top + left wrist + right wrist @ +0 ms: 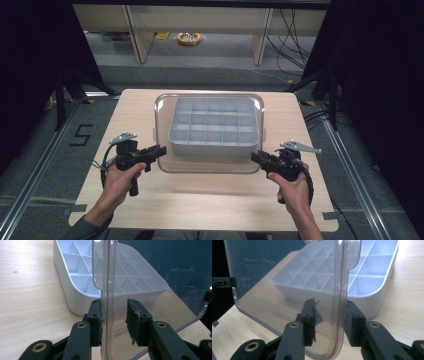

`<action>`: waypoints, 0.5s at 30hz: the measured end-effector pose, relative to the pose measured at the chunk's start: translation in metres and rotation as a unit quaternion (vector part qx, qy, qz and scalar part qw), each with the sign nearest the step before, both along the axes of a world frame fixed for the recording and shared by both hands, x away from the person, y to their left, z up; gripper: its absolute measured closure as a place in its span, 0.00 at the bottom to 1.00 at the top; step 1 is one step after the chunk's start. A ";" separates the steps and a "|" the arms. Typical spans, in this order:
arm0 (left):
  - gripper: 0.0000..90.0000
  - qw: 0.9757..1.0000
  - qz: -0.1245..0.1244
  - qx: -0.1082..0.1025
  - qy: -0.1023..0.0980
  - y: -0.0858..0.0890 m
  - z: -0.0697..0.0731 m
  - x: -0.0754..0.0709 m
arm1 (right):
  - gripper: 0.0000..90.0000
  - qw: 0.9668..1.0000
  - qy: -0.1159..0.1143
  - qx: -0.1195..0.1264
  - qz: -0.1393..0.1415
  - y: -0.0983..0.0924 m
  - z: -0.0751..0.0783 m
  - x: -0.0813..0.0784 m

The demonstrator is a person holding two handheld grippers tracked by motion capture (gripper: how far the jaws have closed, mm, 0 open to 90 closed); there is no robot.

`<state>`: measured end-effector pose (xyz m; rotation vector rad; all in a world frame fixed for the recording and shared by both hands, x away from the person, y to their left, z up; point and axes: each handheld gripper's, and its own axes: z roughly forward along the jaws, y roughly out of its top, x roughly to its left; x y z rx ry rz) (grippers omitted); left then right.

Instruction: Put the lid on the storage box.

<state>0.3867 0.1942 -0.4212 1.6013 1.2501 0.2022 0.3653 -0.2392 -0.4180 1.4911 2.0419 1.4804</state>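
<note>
A clear plastic lid (pixel 210 166) hangs tilted over a white compartment box (pixel 215 125) in the middle of the table. My left gripper (pixel 161 150) is at the lid's near left corner and my right gripper (pixel 255 156) at its near right corner. In the left gripper view the lid's edge (pixel 108 272) runs between the jaws of the gripper (pixel 113 315), against one pad with a gap to the other. The right gripper (pixel 329 315) straddles the lid's edge (pixel 342 277) the same way. The box (pixel 75 290) (pixel 372 290) has empty compartments.
The wooden table (pixel 200 205) has bare room in front of the box and on both sides. Beyond its far edge are the floor, desk legs, cables and a yellow roll (pixel 189 38). Dark curtains stand left and right.
</note>
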 end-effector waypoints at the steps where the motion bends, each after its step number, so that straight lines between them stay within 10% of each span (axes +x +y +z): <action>1: 0.72 1.000 0.002 0.002 -0.004 -0.003 0.003 0.005 | 0.73 1.000 0.003 0.003 -0.005 -0.001 0.002 0.002; 15: 0.70 1.000 0.011 0.019 0.022 -0.029 0.016 0.069 | 0.71 0.999 0.004 -0.011 -0.036 -0.015 0.014 0.058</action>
